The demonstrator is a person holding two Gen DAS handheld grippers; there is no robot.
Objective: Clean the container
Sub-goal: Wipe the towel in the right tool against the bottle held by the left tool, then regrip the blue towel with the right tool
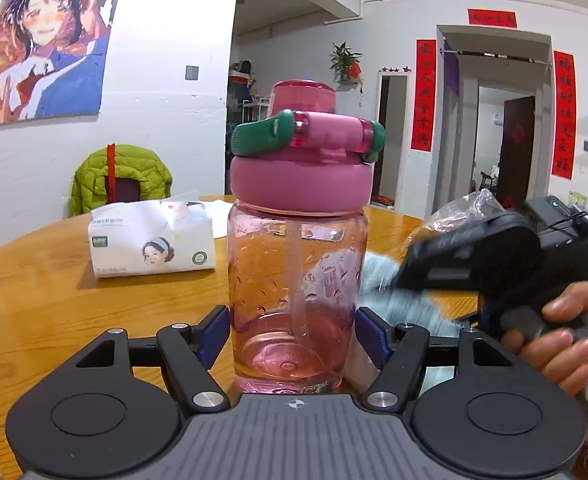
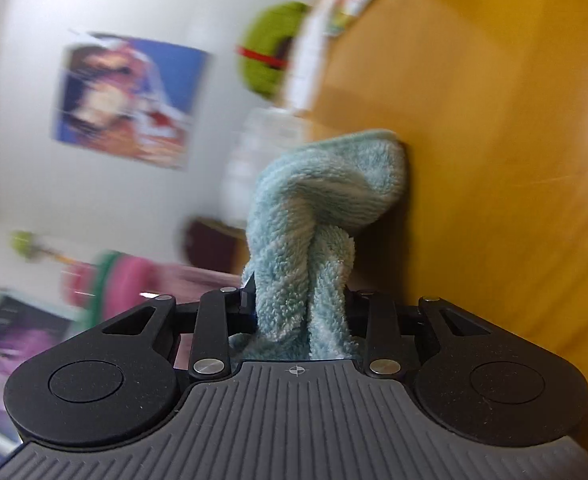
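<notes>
A clear pink water bottle (image 1: 297, 280) with a pink lid, a green handle and an inner straw stands upright on the wooden table (image 1: 54, 280). My left gripper (image 1: 294, 332) is shut on its lower body, the blue pads pressing both sides. A fluffy light-blue cloth (image 2: 321, 200) is bunched between the fingers of my right gripper (image 2: 299, 304), which is shut on it. In the left wrist view the cloth (image 1: 397, 304) sits just right of the bottle, close to its side; contact is unclear. The right wrist view is rolled and blurred, with the bottle (image 2: 134, 280) at lower left.
A white tissue pack (image 1: 154, 240) lies on the table left of the bottle. A crumpled clear plastic bag (image 1: 461, 208) sits behind the right gripper. A green jacket (image 1: 122, 176) hangs on a chair beyond the table. A person's hand (image 1: 565, 332) holds the right gripper's handle.
</notes>
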